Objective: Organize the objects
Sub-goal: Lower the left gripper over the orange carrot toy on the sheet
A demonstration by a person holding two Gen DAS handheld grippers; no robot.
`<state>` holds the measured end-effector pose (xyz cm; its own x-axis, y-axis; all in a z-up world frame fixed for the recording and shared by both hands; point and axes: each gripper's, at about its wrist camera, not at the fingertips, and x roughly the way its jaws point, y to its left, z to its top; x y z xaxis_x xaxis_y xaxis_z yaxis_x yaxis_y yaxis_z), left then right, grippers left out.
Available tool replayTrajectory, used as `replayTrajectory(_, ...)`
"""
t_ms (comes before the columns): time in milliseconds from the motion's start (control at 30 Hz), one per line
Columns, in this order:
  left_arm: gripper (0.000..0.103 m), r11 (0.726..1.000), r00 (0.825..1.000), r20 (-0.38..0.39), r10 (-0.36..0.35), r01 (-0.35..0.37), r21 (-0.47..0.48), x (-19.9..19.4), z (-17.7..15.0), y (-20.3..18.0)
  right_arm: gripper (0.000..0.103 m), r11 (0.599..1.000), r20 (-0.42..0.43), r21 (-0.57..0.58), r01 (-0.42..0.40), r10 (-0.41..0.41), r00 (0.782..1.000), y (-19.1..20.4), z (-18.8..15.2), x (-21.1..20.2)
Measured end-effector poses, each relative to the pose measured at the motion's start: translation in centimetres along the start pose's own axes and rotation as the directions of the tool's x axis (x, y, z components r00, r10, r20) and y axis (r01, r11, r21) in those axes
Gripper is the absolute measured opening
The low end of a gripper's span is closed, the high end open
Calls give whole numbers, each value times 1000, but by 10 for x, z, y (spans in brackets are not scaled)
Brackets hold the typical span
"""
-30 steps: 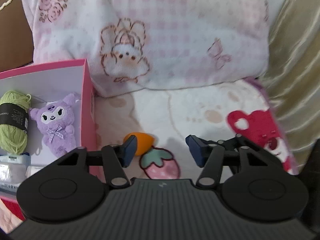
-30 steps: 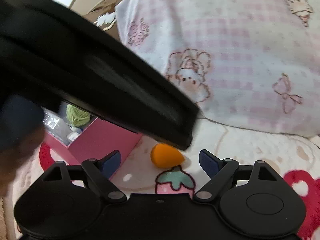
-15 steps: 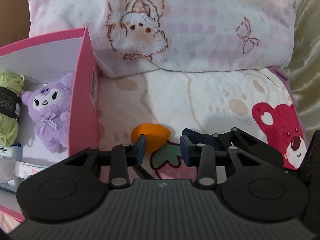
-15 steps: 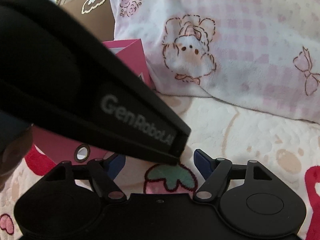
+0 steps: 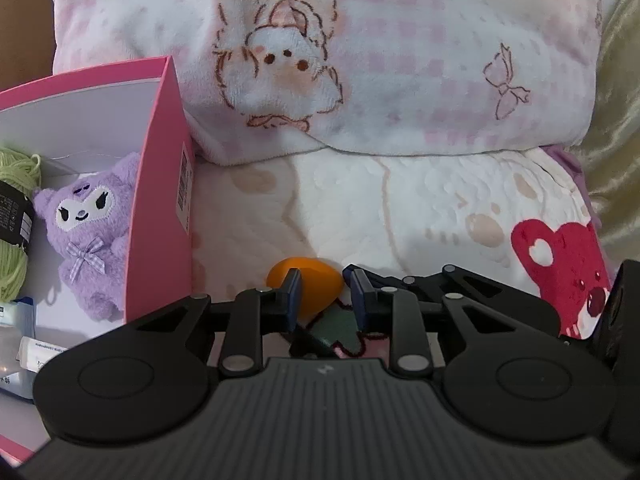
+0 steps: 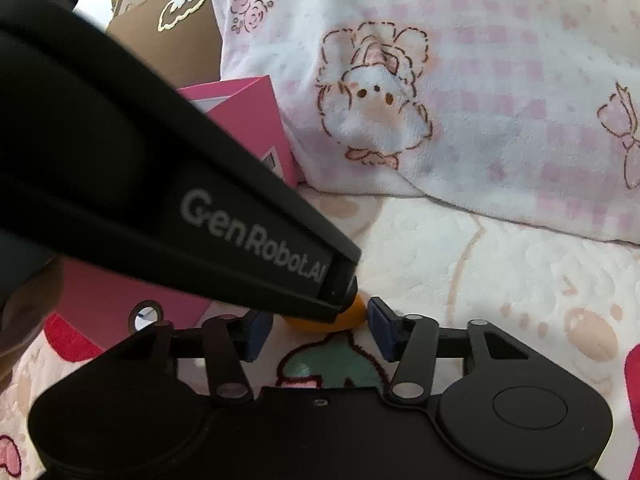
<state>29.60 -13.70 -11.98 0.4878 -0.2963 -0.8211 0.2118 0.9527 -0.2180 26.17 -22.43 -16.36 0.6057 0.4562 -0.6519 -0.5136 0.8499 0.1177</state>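
The pink-checked pillow (image 5: 400, 60) rises behind the pink box (image 5: 160, 200), and the white fleece blanket (image 5: 420, 208) on the bed spreads out from the box's barcode side. The box stands open. Inside it a purple plush (image 5: 88, 236) leans against the barcode wall, with green yarn (image 5: 16, 216) on the plush's far side from that wall.

The left tongs (image 5: 326, 294) are down on the blanket just outside the barcode wall. Their pads have drawn in about as far as they go and appear to be pinching the orange sponge (image 5: 320, 280), which lies beside the box, near it but apart from the wall. The right tongs (image 6: 316, 330) reach toward the same sponge from the side away from the box. Their jaws are closing, the sponge is just ahead of the gap, and neither pad presses on it.

One grip is likely enough for so small and soft a thing. The right tongs would do best to back off so the two tools do not knock together. The sponge will squash and may squirt out of the pads, so the left pinch should sit across its fat middle. From there, lift straight up, clear the box's rim, and let go over the bare floor of the box in front of the plush.
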Motion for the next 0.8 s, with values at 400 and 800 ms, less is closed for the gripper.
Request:
replayTrajectory(400,25,998,998,-22,-51,50,-42,-3,-1,1,42,999,-18,-35,2,-3,1000,-2,-5,-13)
replayTrajectory(800,25,1000,1000,19,-5,6,-26,-12,-8,-7,40,999,-52,-54,0,-3,999,-11,-14,-31)
